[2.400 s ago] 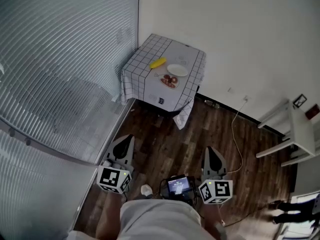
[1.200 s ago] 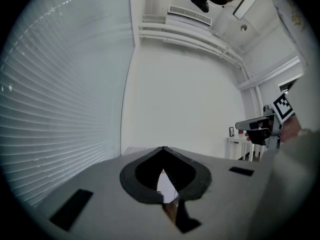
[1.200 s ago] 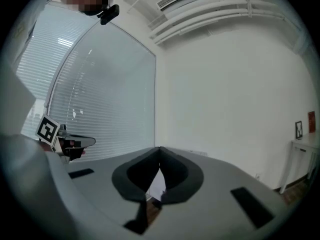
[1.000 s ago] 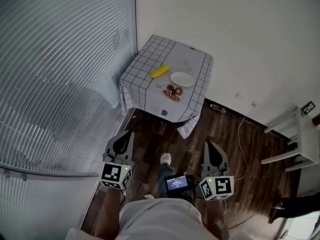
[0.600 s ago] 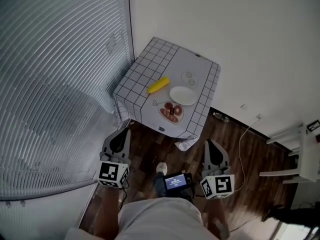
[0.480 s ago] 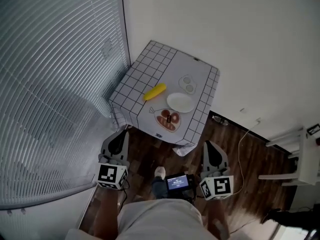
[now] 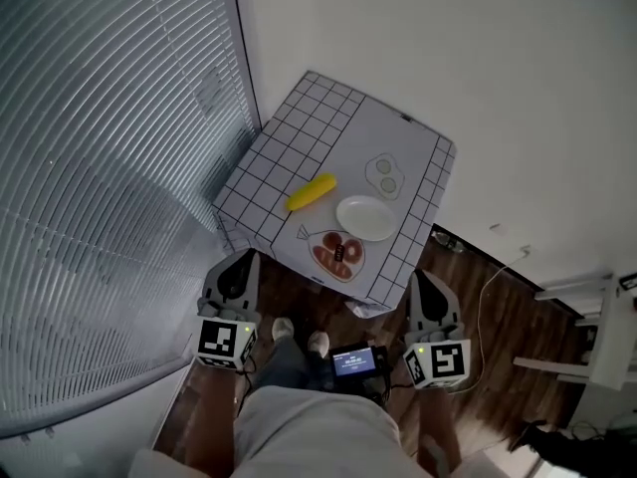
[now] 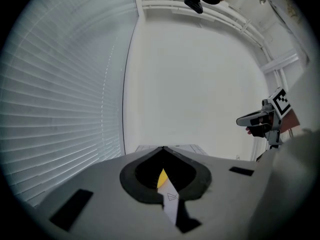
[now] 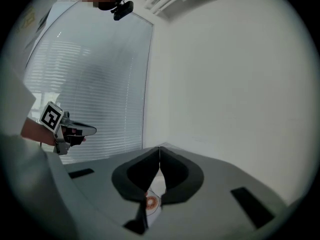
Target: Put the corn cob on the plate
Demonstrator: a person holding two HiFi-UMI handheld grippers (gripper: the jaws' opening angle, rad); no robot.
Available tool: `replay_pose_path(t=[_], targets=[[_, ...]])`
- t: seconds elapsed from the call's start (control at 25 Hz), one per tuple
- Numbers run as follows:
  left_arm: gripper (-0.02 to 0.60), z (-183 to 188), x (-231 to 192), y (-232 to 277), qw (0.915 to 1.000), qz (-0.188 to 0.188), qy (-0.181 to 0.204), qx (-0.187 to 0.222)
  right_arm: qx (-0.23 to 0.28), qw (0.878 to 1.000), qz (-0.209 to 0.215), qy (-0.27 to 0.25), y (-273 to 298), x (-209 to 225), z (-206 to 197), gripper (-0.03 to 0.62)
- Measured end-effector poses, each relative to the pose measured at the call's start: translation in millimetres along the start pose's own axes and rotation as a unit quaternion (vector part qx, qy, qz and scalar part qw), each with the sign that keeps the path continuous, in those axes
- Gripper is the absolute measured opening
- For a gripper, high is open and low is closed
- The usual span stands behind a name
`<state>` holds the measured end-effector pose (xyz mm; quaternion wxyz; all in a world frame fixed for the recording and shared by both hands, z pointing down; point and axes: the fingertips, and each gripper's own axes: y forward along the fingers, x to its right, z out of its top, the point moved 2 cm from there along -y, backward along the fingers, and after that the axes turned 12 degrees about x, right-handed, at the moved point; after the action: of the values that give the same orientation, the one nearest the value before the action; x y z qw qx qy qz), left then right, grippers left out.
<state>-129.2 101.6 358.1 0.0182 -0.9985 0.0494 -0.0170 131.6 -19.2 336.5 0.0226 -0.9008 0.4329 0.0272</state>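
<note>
A yellow corn cob (image 7: pixel 312 192) lies on a small table (image 7: pixel 294 147) covered with a black-and-white checked cloth. Just right of the cob sits an empty white plate (image 7: pixel 366 217). My left gripper (image 7: pixel 239 264) hangs shut and empty in front of the table's near left corner. My right gripper (image 7: pixel 425 285) is shut and empty off the near right corner. Through the shut jaws of the left gripper (image 8: pixel 163 148) a sliver of the cob (image 8: pixel 161 179) shows. The right gripper (image 9: pixel 159 147) points at the table edge.
A dish with red and brown food (image 7: pixel 337 253) sits at the table's near edge, also seen in the right gripper view (image 9: pixel 151 202). A printed pattern (image 7: pixel 383 174) marks the cloth behind the plate. Blinds (image 7: pixel 90 167) run along the left, a white wall behind. A white rack (image 7: pixel 607 332) stands right.
I have walked toward the table: it has grown larger and come nearer in the head view. Both grippers stayed shut and came up close to the table's near edge.
</note>
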Motion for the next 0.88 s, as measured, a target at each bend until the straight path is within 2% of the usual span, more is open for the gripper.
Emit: replay_pose_path(t=[0.24,0.44,0.68,0.88], targets=[[0.008,-10,-11,33,0.9999,-0.015,0.005,0.001,-0.012,1.0,0.01,-0.018,36,-1,-2,0.008],[0.008,-22,-25,68,0.9993,-0.036,-0.002,-0.005,-0.047,0.998,0.021,-0.042,73,-5,-17,0.008],[0.008,-42,-35,106,0.9974,-0.067,-0.003,-0.025,-0.083,0.996,0.017,0.005,119,-4,-50,0.008],[0.008,-64,-44,127,0.9948,-0.091,0.006,-0.045,-0.096,0.994,-0.012,0.047,146,-7,-74,0.008]])
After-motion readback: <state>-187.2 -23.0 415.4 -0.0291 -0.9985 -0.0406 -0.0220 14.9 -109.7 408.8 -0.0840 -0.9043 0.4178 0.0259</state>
